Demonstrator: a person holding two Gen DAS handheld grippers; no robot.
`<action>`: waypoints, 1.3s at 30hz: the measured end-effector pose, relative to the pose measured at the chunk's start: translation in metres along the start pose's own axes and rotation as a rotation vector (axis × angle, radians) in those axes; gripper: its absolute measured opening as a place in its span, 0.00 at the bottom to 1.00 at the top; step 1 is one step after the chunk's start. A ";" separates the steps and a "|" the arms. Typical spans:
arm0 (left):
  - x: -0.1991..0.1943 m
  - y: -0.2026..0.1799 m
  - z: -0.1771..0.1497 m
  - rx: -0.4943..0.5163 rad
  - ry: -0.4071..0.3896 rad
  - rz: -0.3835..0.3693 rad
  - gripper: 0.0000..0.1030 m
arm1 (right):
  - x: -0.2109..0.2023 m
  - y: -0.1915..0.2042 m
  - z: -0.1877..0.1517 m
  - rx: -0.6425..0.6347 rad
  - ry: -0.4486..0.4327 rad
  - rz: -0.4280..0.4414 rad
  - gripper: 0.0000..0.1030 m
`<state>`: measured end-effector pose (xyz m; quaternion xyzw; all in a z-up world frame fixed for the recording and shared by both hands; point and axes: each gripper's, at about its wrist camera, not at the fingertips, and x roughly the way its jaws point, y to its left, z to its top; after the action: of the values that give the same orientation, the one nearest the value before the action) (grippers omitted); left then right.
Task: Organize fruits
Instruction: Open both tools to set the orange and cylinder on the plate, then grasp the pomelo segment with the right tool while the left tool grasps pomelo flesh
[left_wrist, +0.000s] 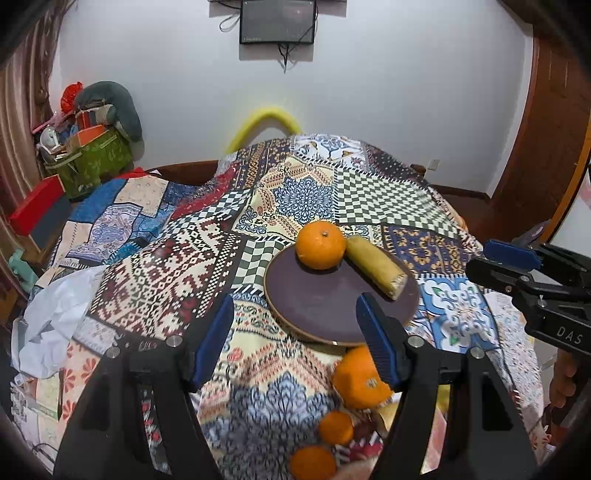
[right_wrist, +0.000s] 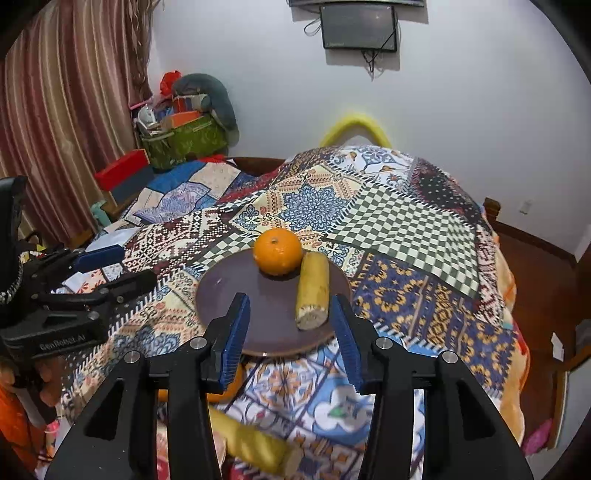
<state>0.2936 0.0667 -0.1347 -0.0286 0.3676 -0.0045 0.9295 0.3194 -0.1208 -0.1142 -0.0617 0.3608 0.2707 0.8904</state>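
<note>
On the patchwork cloth (right_wrist: 406, 221), your plate (right_wrist: 229, 295) holds 1 orange (right_wrist: 277, 251) and 1 banana (right_wrist: 314, 291); both your left gripper (left_wrist: 295, 332) and right gripper (right_wrist: 291, 325) are released, grasping nothing.

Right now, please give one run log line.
plate: orange, yellow piece | left tongs: open, empty | right tongs: open, empty

- We see a patchwork cloth (right_wrist: 406, 221), matt and printed, covering the table.
- We see a plate (right_wrist: 229, 295) with a smooth, faintly glossy dark face.
- We see an orange (right_wrist: 277, 251) with shiny, dimpled peel.
- We see ribbed blue pads (left_wrist: 380, 343) on matt black plastic, with metal pins.
- We see a striped fabric curtain (right_wrist: 55, 110).
</note>
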 end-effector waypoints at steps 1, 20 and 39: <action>-0.007 0.000 -0.002 -0.004 -0.004 -0.002 0.67 | -0.004 0.001 -0.002 0.002 -0.004 0.001 0.45; -0.072 -0.006 -0.069 -0.003 0.033 -0.017 0.68 | -0.060 0.048 -0.072 -0.040 0.011 -0.005 0.59; -0.032 -0.006 -0.138 -0.041 0.219 -0.047 0.68 | -0.003 0.072 -0.130 -0.025 0.221 0.029 0.59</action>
<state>0.1760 0.0546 -0.2131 -0.0556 0.4664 -0.0220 0.8826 0.2006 -0.1013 -0.2008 -0.0969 0.4542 0.2796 0.8403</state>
